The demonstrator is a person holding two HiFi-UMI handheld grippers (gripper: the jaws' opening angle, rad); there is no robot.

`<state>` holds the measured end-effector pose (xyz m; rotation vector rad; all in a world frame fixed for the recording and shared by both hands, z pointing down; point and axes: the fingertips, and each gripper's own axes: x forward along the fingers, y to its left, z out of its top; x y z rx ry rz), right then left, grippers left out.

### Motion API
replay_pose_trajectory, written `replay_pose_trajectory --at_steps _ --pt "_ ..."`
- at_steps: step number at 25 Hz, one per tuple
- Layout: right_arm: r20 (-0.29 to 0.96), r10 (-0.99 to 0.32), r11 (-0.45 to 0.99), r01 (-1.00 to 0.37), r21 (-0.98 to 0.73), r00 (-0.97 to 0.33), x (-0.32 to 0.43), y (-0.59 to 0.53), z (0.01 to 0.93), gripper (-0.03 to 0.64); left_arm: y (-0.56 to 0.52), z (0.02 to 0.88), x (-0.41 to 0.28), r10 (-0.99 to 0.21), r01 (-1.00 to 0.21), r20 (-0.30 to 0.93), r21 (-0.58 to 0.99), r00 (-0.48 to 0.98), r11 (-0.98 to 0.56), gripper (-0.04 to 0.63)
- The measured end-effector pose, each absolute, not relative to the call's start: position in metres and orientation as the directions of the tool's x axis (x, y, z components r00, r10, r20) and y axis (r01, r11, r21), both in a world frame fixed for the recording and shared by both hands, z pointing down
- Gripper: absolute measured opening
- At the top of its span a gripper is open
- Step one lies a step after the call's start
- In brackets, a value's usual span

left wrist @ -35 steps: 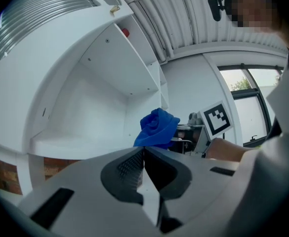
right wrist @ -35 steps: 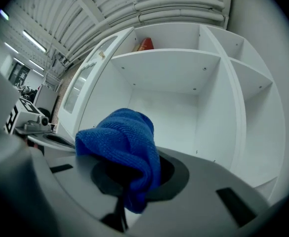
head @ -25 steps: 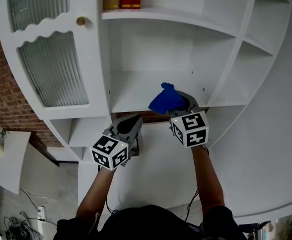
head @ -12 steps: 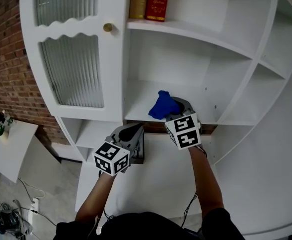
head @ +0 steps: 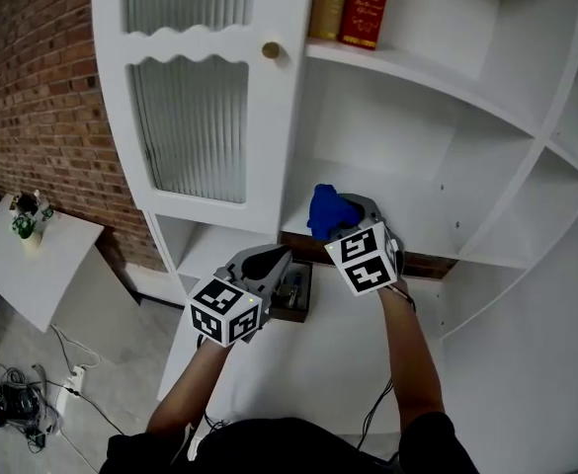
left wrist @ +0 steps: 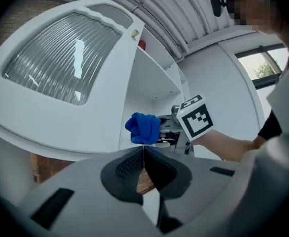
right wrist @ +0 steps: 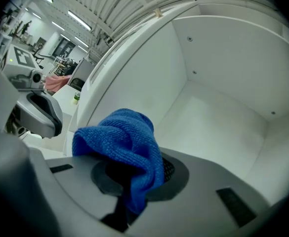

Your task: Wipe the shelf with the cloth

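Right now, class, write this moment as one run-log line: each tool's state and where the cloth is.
left tool: shut, empty | right tool: shut on blue cloth | position: at shelf front edge, contact unclear

Seen from the head camera, high up and tilted steeply down, the white shelf unit [head: 407,77] fills the frame, with the left gripper [head: 279,257] and right gripper [head: 353,210] low at centre, near its front edge. The left gripper view rides close behind its own jaws and faces up and across, past the ribbed glass door [left wrist: 60,63], to the right gripper. The right gripper view looks straight into the open compartment [right wrist: 218,117] from very near. All three views share the blue cloth [head: 325,208].
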<state>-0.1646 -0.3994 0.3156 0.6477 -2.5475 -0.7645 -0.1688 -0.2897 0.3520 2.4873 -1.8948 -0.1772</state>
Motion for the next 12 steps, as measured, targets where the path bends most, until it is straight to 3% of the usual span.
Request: replay_pose_trajectory --at_steps 12 --pt "0.283 -0.502 0.741 -0.238 0.628 -0.817 -0.199 -0.382 0.323 0.064 -0.263 0.358 -0.192 -0.977 -0.975 -0.059 0.073 0.207 -0.211 0.017"
